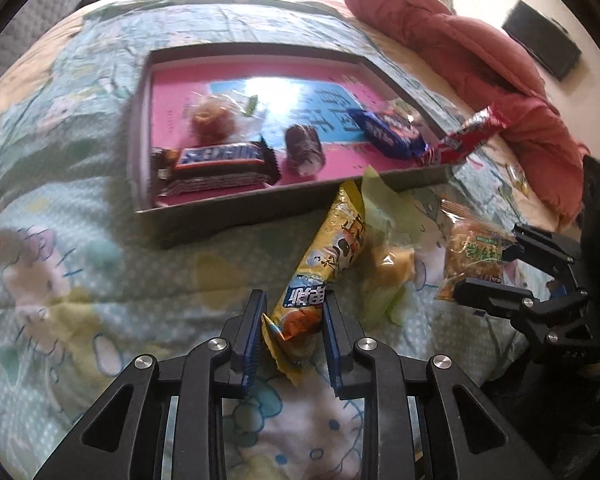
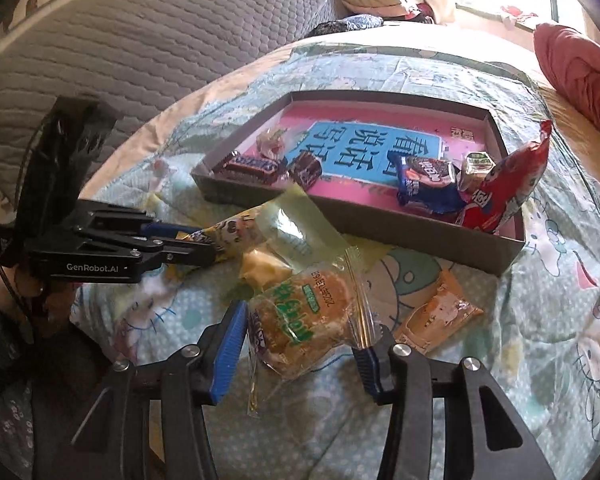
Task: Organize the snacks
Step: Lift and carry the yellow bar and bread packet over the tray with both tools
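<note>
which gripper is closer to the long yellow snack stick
Left. The left gripper straddles the near end of the yellow snack stick; the right gripper sits farther right, around the clear cracker packet.

Yellow snack tube [image 1: 332,248] tail end hidden between left fingers [image 1: 252,332], orange packet [image 2: 436,316] print blurred, box [image 1: 236,208] bottom glare-washed, red wrapper [image 2: 500,188] partly behind box wall.

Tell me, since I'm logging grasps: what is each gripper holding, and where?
Left gripper straddles the yellow sausage stick's near end; right gripper straddles the clear cracker packet. Neither is visibly clamped.
</note>
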`<state>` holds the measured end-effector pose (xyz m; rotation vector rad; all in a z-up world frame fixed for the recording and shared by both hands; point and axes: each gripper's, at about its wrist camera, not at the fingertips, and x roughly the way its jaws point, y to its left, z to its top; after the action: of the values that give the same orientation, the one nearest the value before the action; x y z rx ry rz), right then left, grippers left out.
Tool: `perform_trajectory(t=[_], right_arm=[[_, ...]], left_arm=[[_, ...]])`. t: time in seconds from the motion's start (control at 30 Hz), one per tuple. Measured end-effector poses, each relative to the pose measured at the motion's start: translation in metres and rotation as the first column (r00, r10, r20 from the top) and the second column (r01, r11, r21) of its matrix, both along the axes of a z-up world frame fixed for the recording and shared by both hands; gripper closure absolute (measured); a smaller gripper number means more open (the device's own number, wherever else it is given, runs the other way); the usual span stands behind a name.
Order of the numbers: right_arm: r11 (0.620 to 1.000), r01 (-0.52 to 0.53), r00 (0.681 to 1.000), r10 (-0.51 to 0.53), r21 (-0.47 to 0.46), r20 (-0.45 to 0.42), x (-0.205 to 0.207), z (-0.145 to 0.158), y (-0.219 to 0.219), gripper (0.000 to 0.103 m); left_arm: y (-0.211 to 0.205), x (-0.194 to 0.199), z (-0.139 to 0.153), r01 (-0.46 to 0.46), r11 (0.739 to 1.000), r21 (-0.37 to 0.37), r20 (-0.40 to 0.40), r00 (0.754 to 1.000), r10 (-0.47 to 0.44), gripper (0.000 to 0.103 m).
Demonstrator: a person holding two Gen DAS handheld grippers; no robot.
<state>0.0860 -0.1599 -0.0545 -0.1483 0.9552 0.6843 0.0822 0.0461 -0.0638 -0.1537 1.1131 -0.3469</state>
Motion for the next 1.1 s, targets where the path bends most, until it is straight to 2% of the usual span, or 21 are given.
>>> perform_trajectory(t=[0.17,0.4,0.73,1.1], right_arm=[[0.999,0.013,1.000,-0.014,0.047,0.013,0.001,0.009,-0.005,0.053],[0.996,0.021,0.999,-0.023,0.083,0.027,0.003,0.016,-0.007,0.053],[0.990,0.027,0.998,-0.034,0.141,0.046,0.009,0.024,-0.006,0.053],[0.986,0.032,0.994,-0.049,0.163,0.103,0.021,0.034,-0.002,0.053]], left_arm=[[0.011,-0.006,0.018,-0.052,0.998,-0.037,0.034,0.998,0.054,0.075],[0.012,-0.011,0.032,-0.074,0.997,-0.034,0.068,0.995,0.076,0.075],[0.012,-0.007,0.051,-0.116,0.991,-0.072,0.122,0.985,0.125,0.075],[0.015,0.005,0.057,-0.163,0.981,-0.102,0.143,0.974,0.177,0.075]])
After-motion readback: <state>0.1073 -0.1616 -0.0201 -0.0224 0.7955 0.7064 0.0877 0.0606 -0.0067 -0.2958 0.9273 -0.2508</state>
